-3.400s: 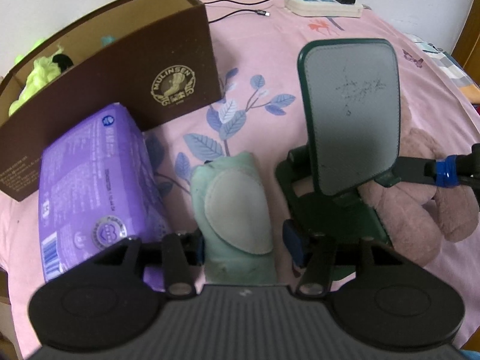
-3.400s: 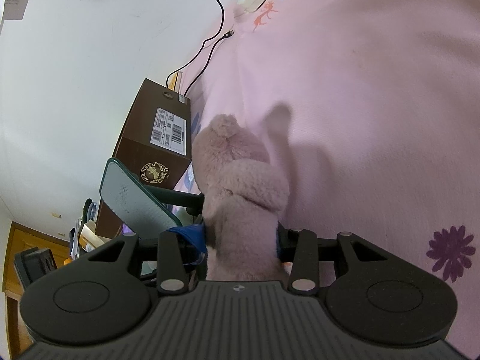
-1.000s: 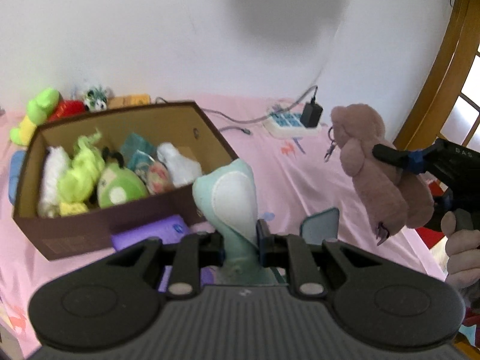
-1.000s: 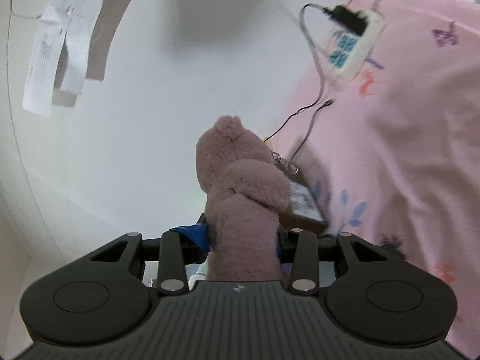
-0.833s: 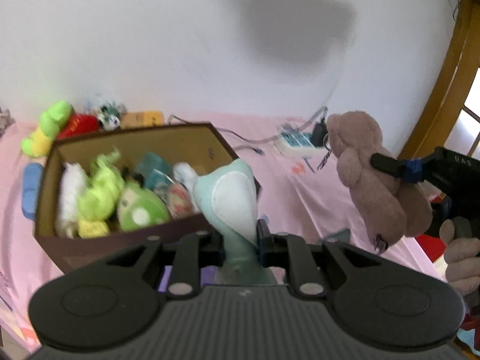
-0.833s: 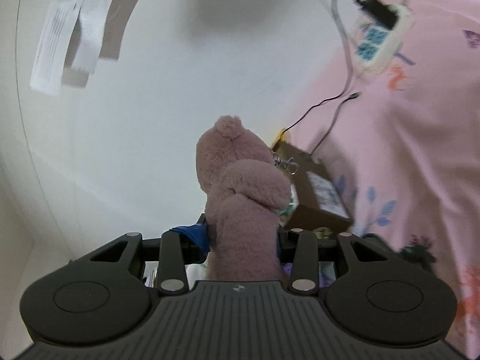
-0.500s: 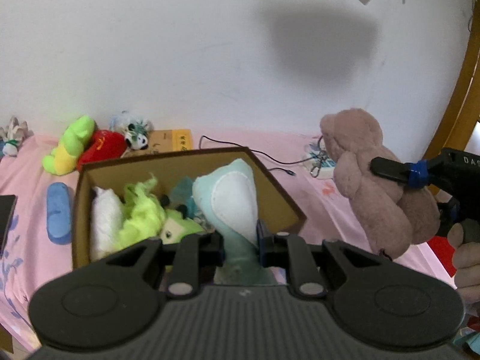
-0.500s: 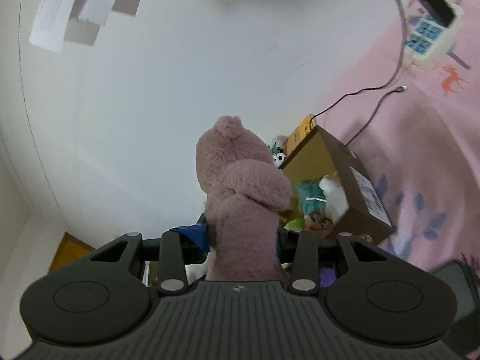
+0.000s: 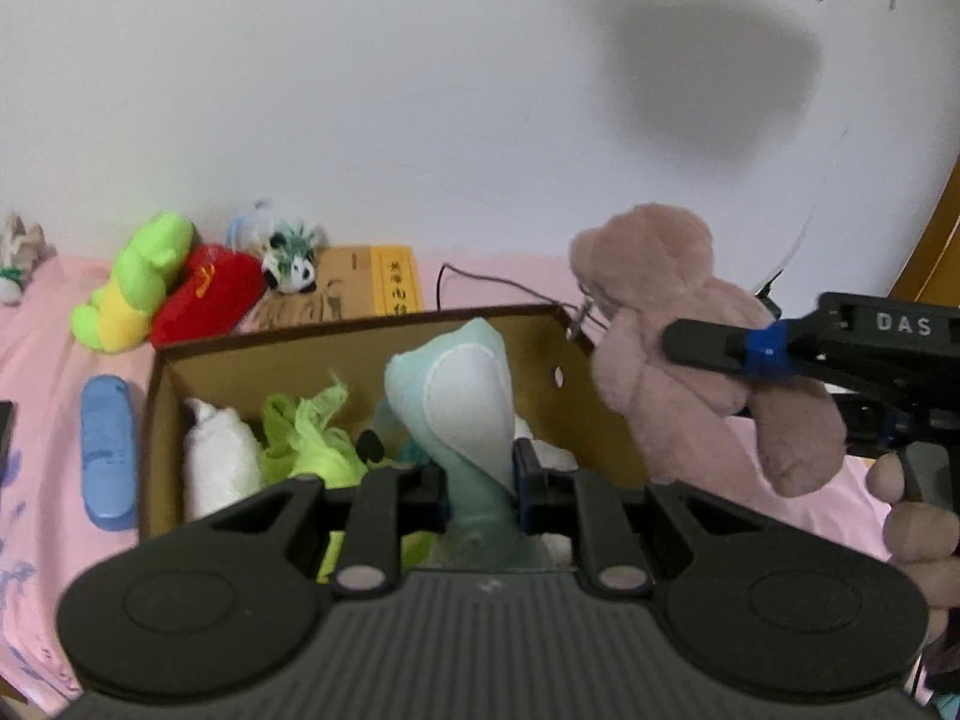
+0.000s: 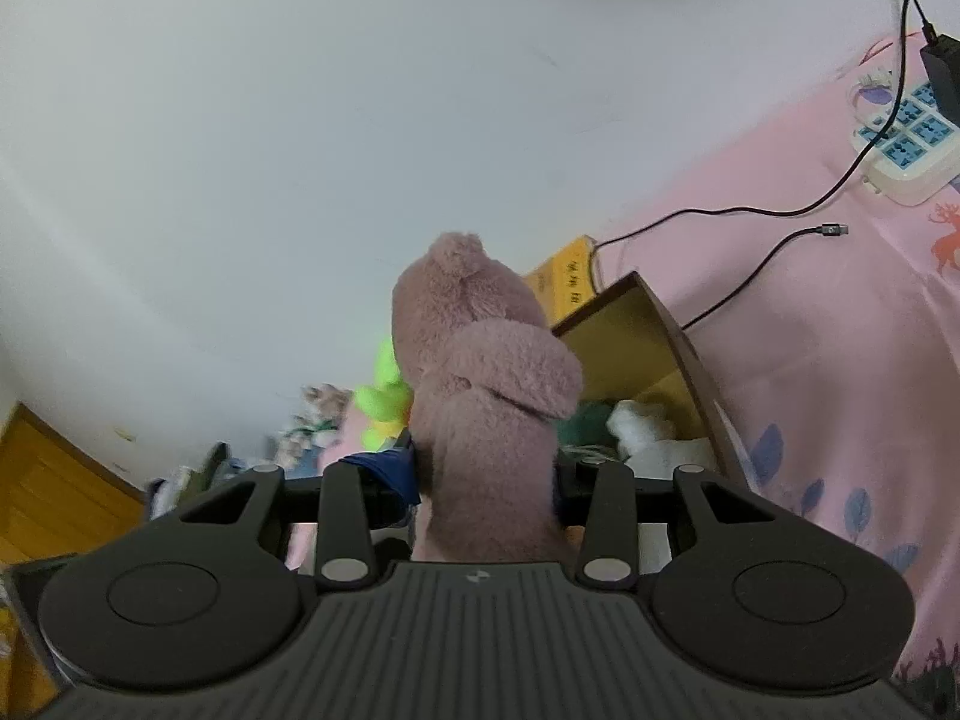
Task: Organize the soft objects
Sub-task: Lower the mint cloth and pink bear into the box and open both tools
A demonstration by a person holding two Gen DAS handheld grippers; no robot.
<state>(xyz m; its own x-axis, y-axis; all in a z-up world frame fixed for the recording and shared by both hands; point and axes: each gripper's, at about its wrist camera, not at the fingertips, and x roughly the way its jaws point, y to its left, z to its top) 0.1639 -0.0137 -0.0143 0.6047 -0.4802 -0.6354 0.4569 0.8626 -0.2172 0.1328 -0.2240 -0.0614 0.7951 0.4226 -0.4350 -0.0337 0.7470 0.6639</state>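
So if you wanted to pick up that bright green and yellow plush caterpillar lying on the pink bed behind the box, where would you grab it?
Probably across the middle of the bright green and yellow plush caterpillar, coming down from above. It lies lengthwise on the pink bedsheet, leaning on the red plush, so its narrow soft body should squeeze easily between two fingers there.

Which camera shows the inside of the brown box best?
Left wrist: it looks into the box and shows its toys, partly behind the mint plush. Right wrist shows only a corner of the box beside the pink bear.
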